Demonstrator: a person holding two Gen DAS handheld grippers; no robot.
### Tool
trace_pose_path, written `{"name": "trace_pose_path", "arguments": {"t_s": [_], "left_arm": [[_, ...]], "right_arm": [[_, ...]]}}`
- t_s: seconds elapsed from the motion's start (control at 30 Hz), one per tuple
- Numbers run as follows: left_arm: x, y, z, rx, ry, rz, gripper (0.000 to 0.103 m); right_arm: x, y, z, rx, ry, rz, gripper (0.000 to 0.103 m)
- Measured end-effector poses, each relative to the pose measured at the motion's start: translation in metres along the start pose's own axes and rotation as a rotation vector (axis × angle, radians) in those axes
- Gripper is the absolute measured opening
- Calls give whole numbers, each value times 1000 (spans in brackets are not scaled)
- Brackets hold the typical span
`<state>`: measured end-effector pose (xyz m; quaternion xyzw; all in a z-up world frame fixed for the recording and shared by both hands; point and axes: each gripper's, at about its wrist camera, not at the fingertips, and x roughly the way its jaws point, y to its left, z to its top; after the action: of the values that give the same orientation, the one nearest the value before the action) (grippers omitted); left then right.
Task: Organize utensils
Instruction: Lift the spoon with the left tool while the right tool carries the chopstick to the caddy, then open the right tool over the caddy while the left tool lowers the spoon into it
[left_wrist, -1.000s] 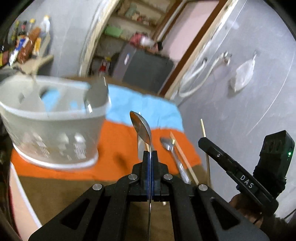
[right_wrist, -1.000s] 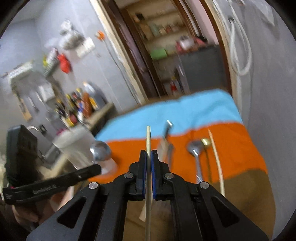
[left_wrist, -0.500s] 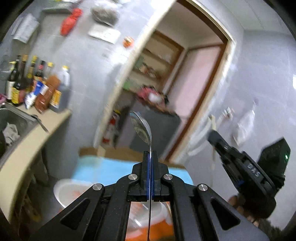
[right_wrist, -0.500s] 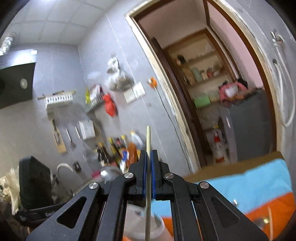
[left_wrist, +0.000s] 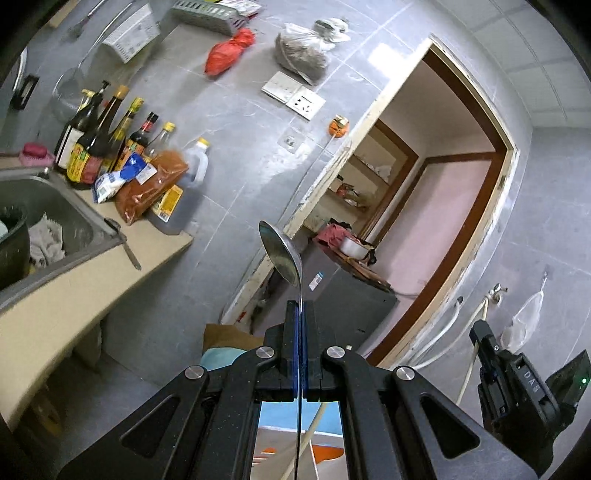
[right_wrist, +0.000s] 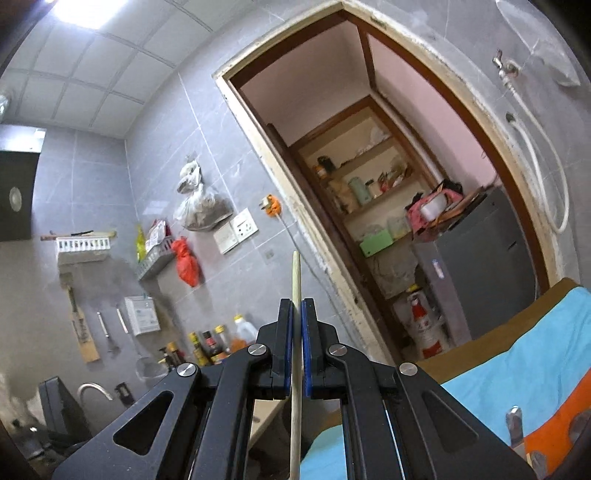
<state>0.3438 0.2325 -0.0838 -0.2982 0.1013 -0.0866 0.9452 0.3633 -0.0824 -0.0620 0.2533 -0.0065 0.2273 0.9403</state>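
Left wrist view. The left gripper (left_wrist: 300, 306) has its fingers pinched flat on the handle of a metal spoon (left_wrist: 282, 256), whose bowl rises toward 12 o'clock against the grey tiled wall (left_wrist: 236, 122). At 9 o'clock lie a steel sink (left_wrist: 55, 214) and a row of sauce bottles (left_wrist: 107, 140); at 2 o'clock, a doorway (left_wrist: 443, 206). The right gripper (left_wrist: 480, 338) enters at 4 o'clock. A blue and orange cloth (left_wrist: 280, 439) shows at 6 o'clock between the finger arms.

Right wrist view. The right gripper (right_wrist: 297, 304) clamps a wooden chopstick (right_wrist: 296, 280) that stands upright toward 12 o'clock. The cloth (right_wrist: 524, 373) lies at 4 o'clock, with metal utensil ends (right_wrist: 515, 428) on its orange part.
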Motion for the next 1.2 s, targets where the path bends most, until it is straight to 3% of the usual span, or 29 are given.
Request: {"name": "trace_pose_path", "arguments": {"t_s": [0.4, 0.83, 1.2], "left_arm": [[-3, -4, -19, -9, -64, -27, 0], [-13, -26, -54, 211, -85, 16, 0], [-18, -33, -68, 306, -56, 50, 0]], "right_arm": [[-8, 12, -22, -156, -20, -68, 3], [-14, 16, -44, -266, 68, -15, 4], [-23, 19, -48, -286, 93, 13, 4]]}}
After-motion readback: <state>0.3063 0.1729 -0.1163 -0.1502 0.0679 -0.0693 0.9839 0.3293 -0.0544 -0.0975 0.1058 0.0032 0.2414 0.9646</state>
